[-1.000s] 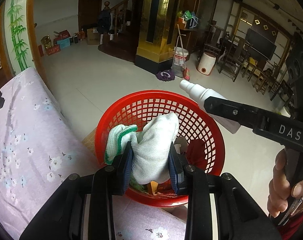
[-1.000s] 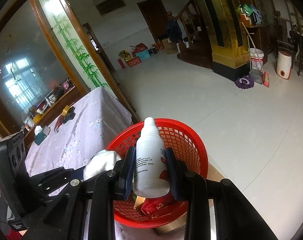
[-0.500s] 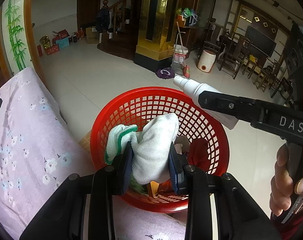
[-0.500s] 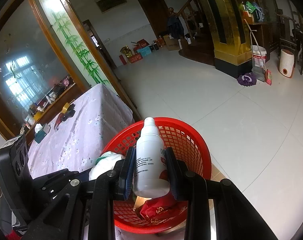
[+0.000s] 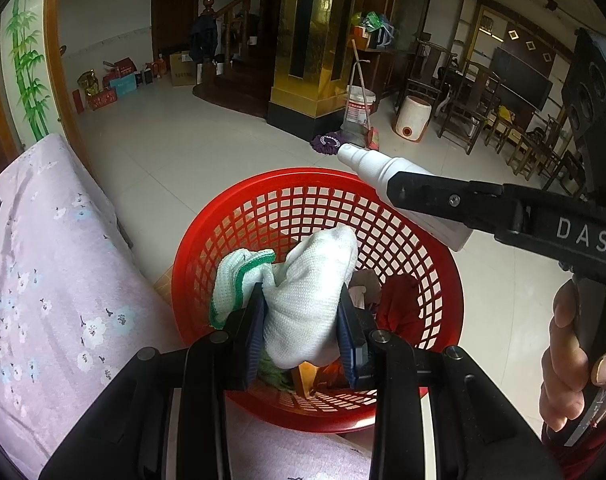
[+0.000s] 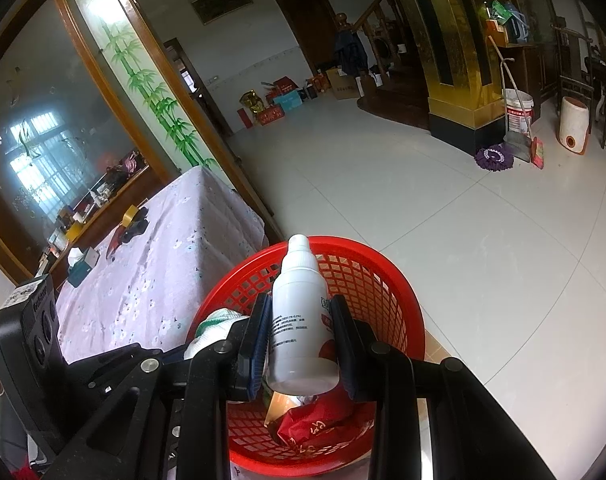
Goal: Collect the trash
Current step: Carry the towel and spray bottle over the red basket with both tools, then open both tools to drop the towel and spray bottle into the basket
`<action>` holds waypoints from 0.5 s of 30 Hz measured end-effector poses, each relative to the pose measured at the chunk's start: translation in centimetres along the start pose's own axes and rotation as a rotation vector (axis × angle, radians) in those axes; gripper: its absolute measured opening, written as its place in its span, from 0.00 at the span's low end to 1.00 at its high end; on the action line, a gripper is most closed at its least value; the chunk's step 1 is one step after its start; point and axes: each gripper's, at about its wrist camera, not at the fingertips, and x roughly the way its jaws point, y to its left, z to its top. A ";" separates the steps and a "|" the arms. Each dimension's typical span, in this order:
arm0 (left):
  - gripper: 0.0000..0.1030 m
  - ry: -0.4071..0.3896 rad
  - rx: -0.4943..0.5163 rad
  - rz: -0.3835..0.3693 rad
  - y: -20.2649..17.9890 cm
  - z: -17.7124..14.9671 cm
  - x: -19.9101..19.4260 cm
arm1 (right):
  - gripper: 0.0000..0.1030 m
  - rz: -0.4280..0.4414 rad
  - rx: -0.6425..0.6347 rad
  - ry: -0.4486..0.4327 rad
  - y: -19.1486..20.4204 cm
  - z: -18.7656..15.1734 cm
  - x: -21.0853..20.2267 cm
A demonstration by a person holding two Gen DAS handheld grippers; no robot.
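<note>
Now we hold both loads over the round red plastic lattice basket (image 5: 439,280): the left gripper (image 5: 301,328) clamps a white knitted cloth with green edging (image 5: 307,292), the right gripper (image 6: 301,340) a white plastic spray bottle (image 6: 299,312). We judge this the drop-off step; next, each pair of jaws must part so the items fall inside the rim.

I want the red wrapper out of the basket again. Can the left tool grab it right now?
Probably not yet. The left tool is already shut on the white cloth, so it is full, and that cloth hangs right over the red wrapper inside the red basket. It would have to drop the cloth first.
</note>
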 end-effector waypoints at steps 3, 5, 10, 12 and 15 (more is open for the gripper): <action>0.29 0.001 0.001 -0.002 0.0 0.0 0.1 | 0.32 -0.001 0.001 0.000 0.0 0.0 0.0; 0.29 0.001 0.000 -0.005 0.0 0.0 0.1 | 0.32 0.000 0.001 0.001 0.0 0.1 0.2; 0.29 0.003 0.003 -0.010 -0.1 -0.2 0.4 | 0.32 -0.002 0.002 0.004 0.1 0.0 0.5; 0.29 0.004 0.007 -0.010 -0.2 -0.1 0.7 | 0.32 -0.003 0.001 0.005 0.0 0.0 0.6; 0.29 0.006 0.009 -0.010 0.0 -0.2 0.7 | 0.32 -0.003 0.000 0.005 -0.1 0.0 0.8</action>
